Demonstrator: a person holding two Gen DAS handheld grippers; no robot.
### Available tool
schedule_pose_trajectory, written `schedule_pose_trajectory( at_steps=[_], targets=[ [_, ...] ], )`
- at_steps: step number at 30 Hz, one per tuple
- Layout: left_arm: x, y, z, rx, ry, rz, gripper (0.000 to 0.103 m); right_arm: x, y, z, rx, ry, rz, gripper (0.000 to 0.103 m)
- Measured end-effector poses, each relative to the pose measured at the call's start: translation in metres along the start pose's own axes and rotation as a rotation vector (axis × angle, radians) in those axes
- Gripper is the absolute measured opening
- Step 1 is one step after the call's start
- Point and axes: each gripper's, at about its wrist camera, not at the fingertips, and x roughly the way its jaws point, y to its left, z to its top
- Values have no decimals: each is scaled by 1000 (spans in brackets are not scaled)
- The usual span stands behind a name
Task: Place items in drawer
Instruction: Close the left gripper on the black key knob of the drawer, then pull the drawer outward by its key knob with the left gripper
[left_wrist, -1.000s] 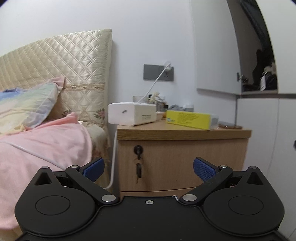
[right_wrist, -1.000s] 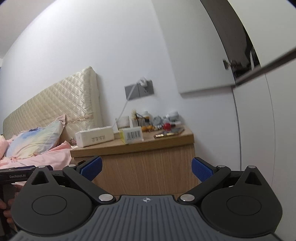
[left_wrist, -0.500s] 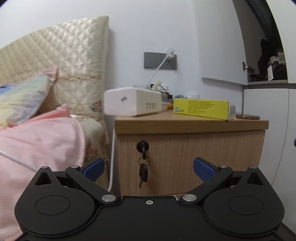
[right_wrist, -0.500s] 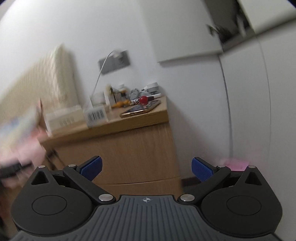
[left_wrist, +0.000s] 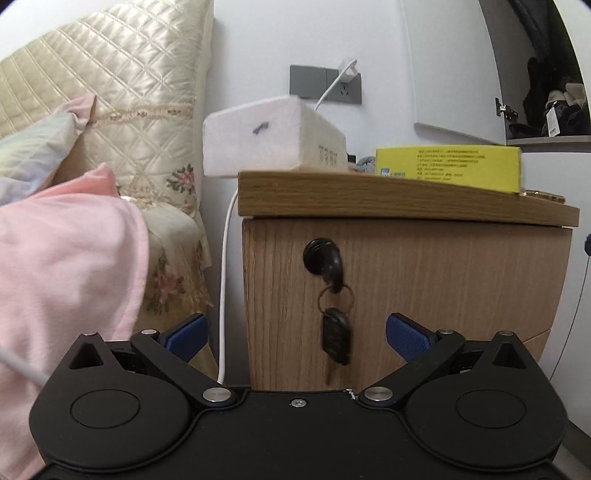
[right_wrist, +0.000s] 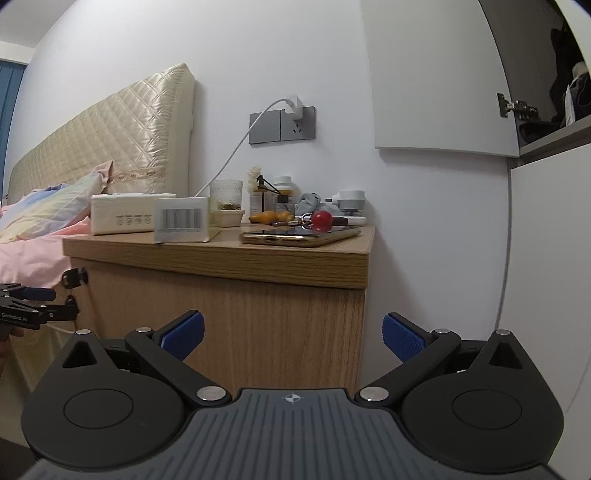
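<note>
A wooden nightstand (left_wrist: 443, 280) has a shut drawer front with a black key (left_wrist: 325, 264) in its lock and a second key (left_wrist: 335, 336) hanging from it. My left gripper (left_wrist: 297, 334) is open and empty, close in front of the hanging key. On top lie a white box (left_wrist: 266, 136) and a yellow box (left_wrist: 448, 162). My right gripper (right_wrist: 291, 334) is open and empty, facing the nightstand's side (right_wrist: 280, 325). The white box (right_wrist: 122, 218), the barcoded box (right_wrist: 183, 219) and a gold phone (right_wrist: 299, 236) show on top. The left gripper (right_wrist: 33, 302) appears at the left edge.
A bed with a pink blanket (left_wrist: 62, 258) and quilted headboard (left_wrist: 110, 92) stands left of the nightstand. A white cable (left_wrist: 223, 280) hangs from the wall socket (right_wrist: 282, 123). Jars, a red ball (right_wrist: 322, 220) and small clutter fill the back of the top. A wardrobe (right_wrist: 546, 258) stands right.
My left gripper has moved lower and closer to the drawer front and its key. My right gripper swung right, then back, and is now steady nearer the nightstand's side.
</note>
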Motion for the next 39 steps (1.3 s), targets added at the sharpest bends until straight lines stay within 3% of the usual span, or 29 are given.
schedule_pose_trajectory(
  at_steps=[7, 9, 19, 28, 39],
  targets=[
    [9, 5, -3, -26, -18, -56, 102, 34, -13, -9, -38, -40, 63, 103],
    [12, 8, -2, -46, -19, -59, 102, 31, -15, 5, -22, -42, 61, 103],
    [31, 10, -4, -46, 12, -130, 102, 40, -23, -5, 43, -64, 78, 103],
    [36, 12, -3, -39, 4, -130, 102, 51, -20, -13, 74, -62, 57, 103],
    [40, 5, -5, -17, 11, -164, 102, 62, -28, -16, 81, -54, 103, 103]
  ],
)
